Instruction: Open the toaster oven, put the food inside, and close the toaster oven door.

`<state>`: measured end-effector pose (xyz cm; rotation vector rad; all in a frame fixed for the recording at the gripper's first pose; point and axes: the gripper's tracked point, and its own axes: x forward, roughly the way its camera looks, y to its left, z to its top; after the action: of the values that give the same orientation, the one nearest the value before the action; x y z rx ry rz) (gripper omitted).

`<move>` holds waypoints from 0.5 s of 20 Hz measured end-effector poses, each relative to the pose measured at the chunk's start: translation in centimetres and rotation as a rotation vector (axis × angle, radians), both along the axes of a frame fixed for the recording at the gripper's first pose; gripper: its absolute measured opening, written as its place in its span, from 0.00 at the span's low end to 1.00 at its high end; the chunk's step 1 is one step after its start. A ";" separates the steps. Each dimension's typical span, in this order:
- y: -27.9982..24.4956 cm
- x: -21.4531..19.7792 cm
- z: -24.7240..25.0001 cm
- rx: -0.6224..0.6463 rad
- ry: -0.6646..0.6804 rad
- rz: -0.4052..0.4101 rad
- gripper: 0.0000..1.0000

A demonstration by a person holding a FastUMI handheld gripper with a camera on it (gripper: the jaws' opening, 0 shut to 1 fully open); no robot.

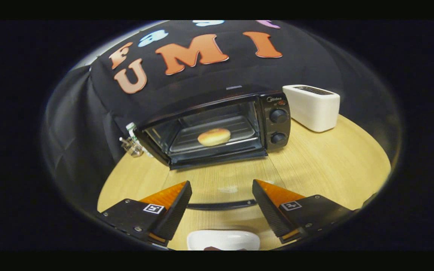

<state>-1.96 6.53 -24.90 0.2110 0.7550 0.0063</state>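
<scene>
Gripper view, contents listed left to right, each placed against the toaster oven [217, 128].

1. Small glass items [131, 145], just beside the oven's left wall at the table's back edge; too small to identify further. Set aside, clear of the working area.

2. Toaster oven, black, on the wooden table [315, 169] against the cloth wall. Door [220, 194] let fully down, its glass lying flat toward the gripper, handle bar [220, 205] nearest the fingers. Cavity open to view.

3. Bun [214, 136], round and golden, resting on the rack inside the oven, roughly central. Judged: the food is already in, so only the door closing remains.

4. Gripper [220, 203], in front of the oven, fingers spread wide and holding nothing; the door handle shows between them. Judged: this stance suits getting under the handle to lift the door.

5. White dish [222, 239], in front of the oven, beneath the fingers, apparently the bun's former place.

6. Control knobs [278, 127], two, on the oven's right panel.

7. White toaster [312, 107], just to the oven's right, not involved.
</scene>
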 end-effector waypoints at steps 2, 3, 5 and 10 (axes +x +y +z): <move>0.4 -2.0 -1.2 -0.035 0.050 0.045 0.97; 0.7 -2.9 -1.5 -0.032 0.082 0.067 0.97; 0.9 -4.1 -2.4 -0.044 0.118 0.085 0.97; 1.7 -5.2 -6.0 -0.108 0.183 0.084 0.97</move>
<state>-7.18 8.20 -30.92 0.0777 0.9437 0.0258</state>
